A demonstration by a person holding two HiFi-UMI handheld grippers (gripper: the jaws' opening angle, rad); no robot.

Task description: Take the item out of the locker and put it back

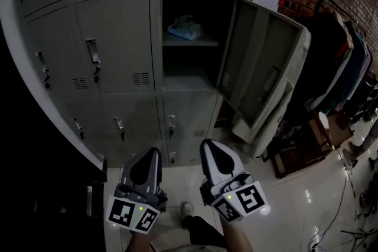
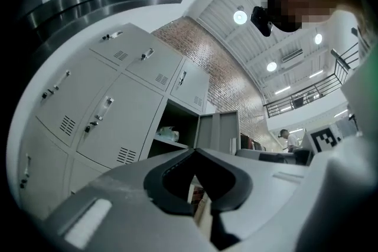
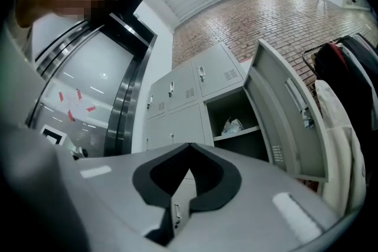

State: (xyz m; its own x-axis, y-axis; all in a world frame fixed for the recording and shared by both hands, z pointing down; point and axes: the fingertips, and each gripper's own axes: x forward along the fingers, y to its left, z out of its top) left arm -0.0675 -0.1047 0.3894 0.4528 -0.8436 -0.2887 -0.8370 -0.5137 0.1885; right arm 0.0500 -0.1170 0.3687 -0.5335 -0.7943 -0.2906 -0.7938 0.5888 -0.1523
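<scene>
The grey locker stands with its door swung out to the right. A pale blue-white bagged item lies on the locker's upper shelf; it also shows in the left gripper view and the right gripper view. Both grippers are held low in front of the locker bank, well short of the opening. My left gripper is shut with nothing in it, its tips meeting. My right gripper is shut and empty too.
Closed lockers surround the open one. A cream coat hangs over the open door. A rack of dark clothes stands at the right, with a low wooden stand on the glossy floor. My shoe shows below the grippers.
</scene>
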